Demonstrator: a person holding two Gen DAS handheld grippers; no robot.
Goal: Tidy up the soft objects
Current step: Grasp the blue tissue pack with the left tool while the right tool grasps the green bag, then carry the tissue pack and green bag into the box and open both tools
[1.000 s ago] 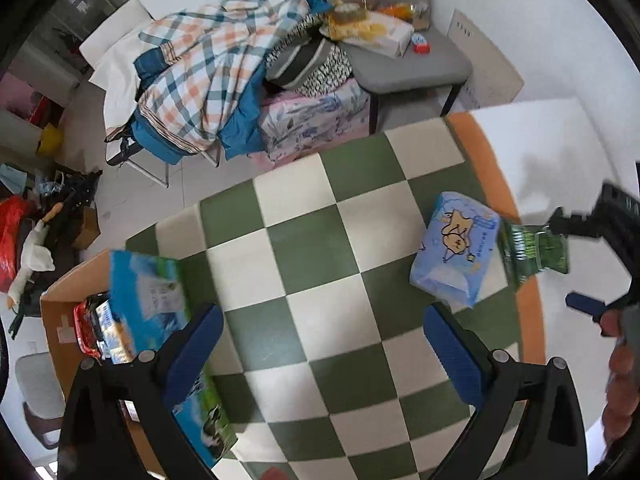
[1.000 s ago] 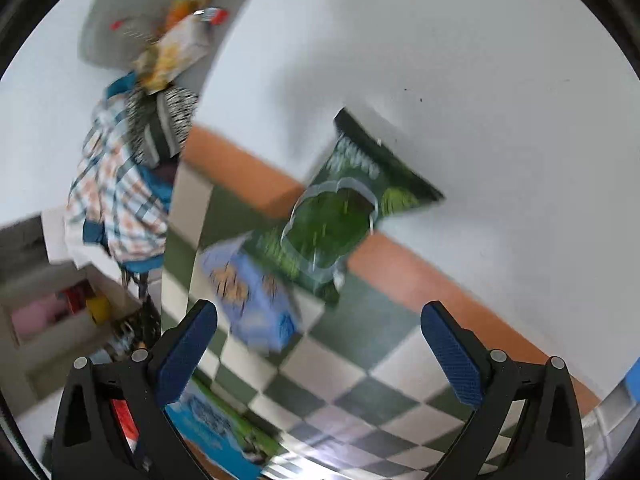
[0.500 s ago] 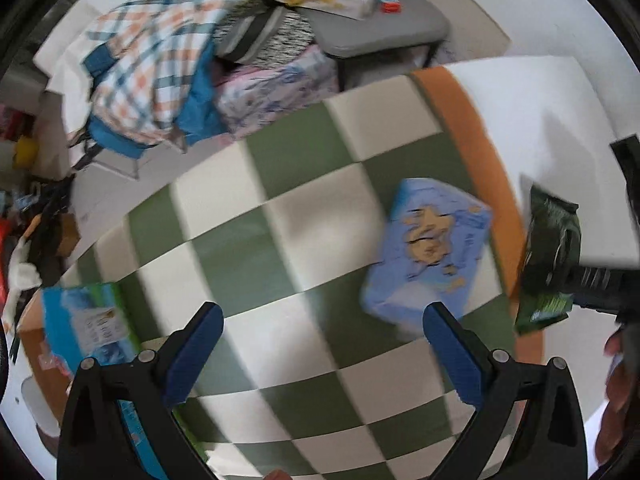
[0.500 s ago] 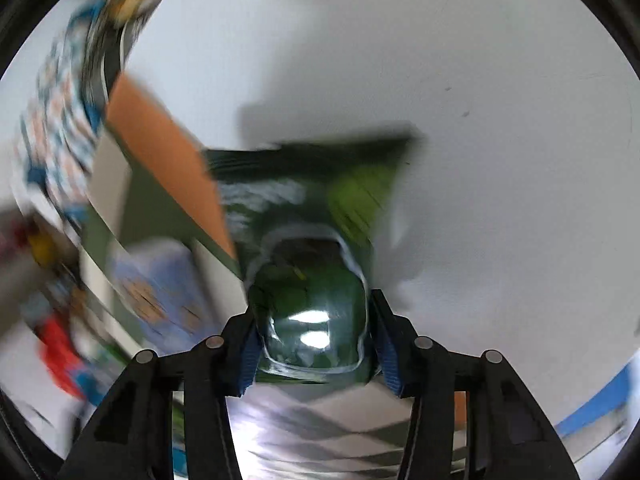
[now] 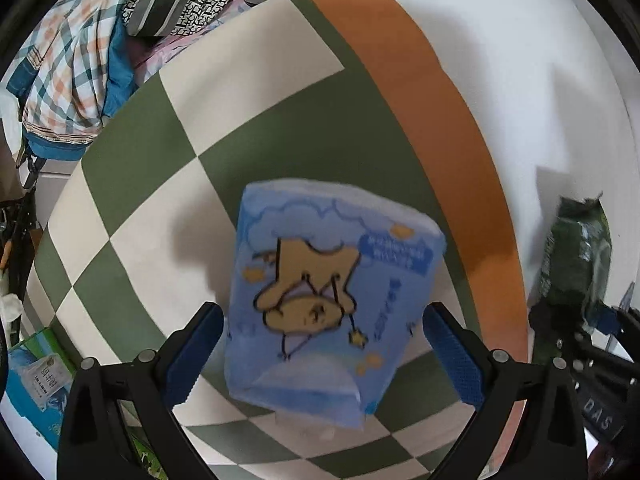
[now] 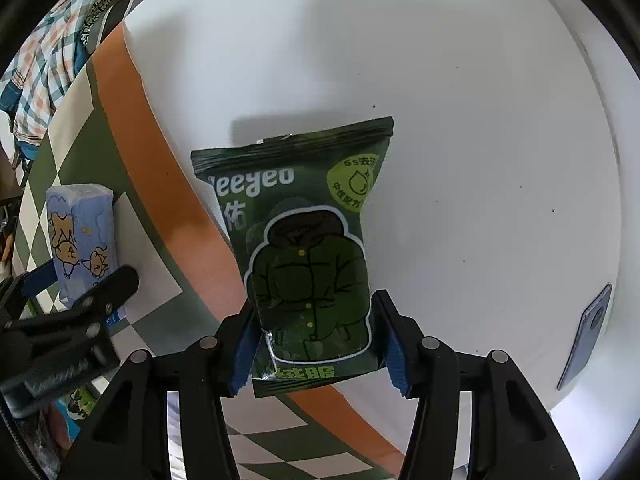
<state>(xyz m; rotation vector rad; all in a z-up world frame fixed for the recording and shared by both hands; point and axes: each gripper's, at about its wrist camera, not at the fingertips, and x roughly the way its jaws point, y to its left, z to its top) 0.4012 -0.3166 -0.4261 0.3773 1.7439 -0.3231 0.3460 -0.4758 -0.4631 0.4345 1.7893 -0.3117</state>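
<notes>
A light blue tissue pack with a cartoon bear (image 5: 328, 296) lies on the green and white checkered cloth (image 5: 256, 128). My left gripper (image 5: 326, 354) is open, and the pack lies between its fingers. The pack also shows in the right wrist view (image 6: 82, 236). My right gripper (image 6: 314, 346) is shut on the lower part of a dark green wipes packet (image 6: 304, 240) and holds it over the white table (image 6: 460, 120). The packet and right gripper show at the right edge of the left wrist view (image 5: 576, 256).
An orange band (image 5: 440, 92) edges the cloth beside the white table. A box with blue packs (image 5: 36, 376) sits at the lower left. Plaid clothes (image 5: 68, 56) are piled beyond the table. A flat grey phone-like object (image 6: 586, 336) lies on the white table at right.
My left gripper moved forward and down until the blue tissue pack lay between its fingers. My right gripper closed on the green packet and has steadied with it.
</notes>
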